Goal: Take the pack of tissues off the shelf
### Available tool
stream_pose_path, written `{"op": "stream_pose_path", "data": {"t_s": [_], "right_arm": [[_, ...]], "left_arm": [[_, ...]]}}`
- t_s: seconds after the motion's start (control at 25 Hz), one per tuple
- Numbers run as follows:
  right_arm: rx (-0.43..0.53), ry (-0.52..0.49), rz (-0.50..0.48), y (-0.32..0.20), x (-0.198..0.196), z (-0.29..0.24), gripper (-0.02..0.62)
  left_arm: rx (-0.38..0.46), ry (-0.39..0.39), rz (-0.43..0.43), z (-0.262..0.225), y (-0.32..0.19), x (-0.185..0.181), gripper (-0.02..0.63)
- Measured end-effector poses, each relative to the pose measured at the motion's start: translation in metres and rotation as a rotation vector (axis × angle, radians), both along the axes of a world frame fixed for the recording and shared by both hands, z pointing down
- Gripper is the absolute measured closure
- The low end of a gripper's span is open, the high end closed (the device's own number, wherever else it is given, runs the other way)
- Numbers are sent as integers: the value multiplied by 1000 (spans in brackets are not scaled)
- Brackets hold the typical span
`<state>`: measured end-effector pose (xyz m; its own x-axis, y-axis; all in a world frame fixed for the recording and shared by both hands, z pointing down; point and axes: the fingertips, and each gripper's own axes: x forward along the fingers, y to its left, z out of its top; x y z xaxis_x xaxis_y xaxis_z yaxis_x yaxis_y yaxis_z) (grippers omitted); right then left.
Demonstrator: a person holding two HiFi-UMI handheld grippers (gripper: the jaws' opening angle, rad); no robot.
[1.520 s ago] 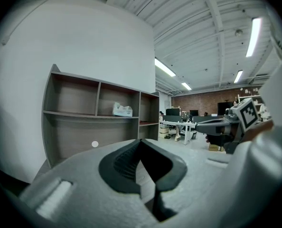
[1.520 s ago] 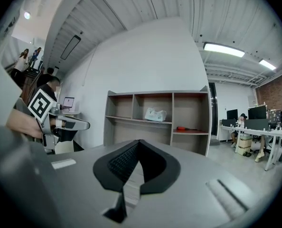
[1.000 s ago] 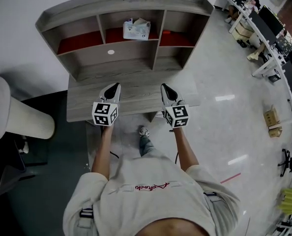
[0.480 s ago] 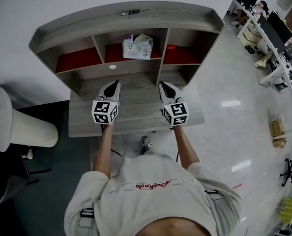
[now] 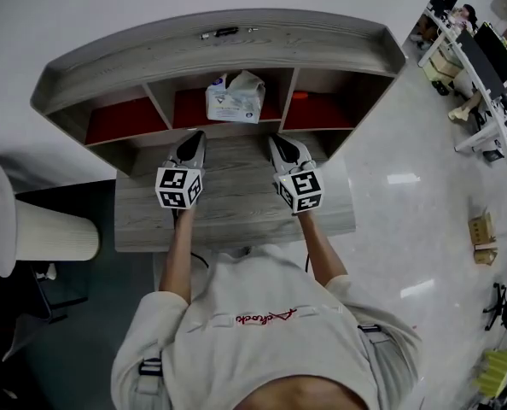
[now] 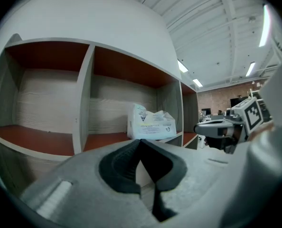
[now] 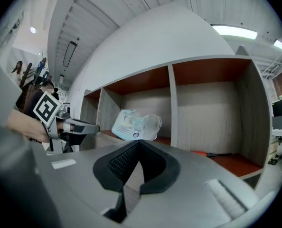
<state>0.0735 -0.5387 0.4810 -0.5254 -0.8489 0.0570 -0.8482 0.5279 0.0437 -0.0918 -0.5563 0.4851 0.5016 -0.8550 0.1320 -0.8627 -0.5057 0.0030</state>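
A white pack of tissues (image 5: 235, 98) stands in the middle compartment of the grey wooden shelf (image 5: 219, 41), on its red floor. The left gripper view shows the pack of tissues (image 6: 150, 122) ahead and to the right; in the right gripper view the pack of tissues (image 7: 135, 124) is ahead and to the left. My left gripper (image 5: 192, 141) is shut and empty, over the desk just below the pack and to its left. My right gripper (image 5: 279, 144) is shut and empty too, below and to the right of the pack. Neither touches it.
The shelf sits on a grey desk (image 5: 228, 216). Its left (image 5: 117, 120) and right (image 5: 322, 109) compartments have red floors; a small orange-handled tool (image 7: 212, 153) lies in the right one. A dark object (image 5: 219, 33) rests on top. A white chair (image 5: 32, 229) stands left.
Both grippers have moved forward over the desk toward the shelf, and the person has stepped closer. The pack has not moved.
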Motion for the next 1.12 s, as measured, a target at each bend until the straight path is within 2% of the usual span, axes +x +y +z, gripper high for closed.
{"op": "stream_pose_path", "data": {"t_s": [0.44,0.92,1.12], "right_arm": [[-23,-17,-2,-21,0,17,589],[-117,-2,61,1,-9,58,589],[-124,25,84,8,-11,64,589]], "left_arm": [[-15,-12,-7,9,-21,2,607],[-80,-2,18,45,-6,-13,607],[-91,10,42,54,-7,-15,607]]}}
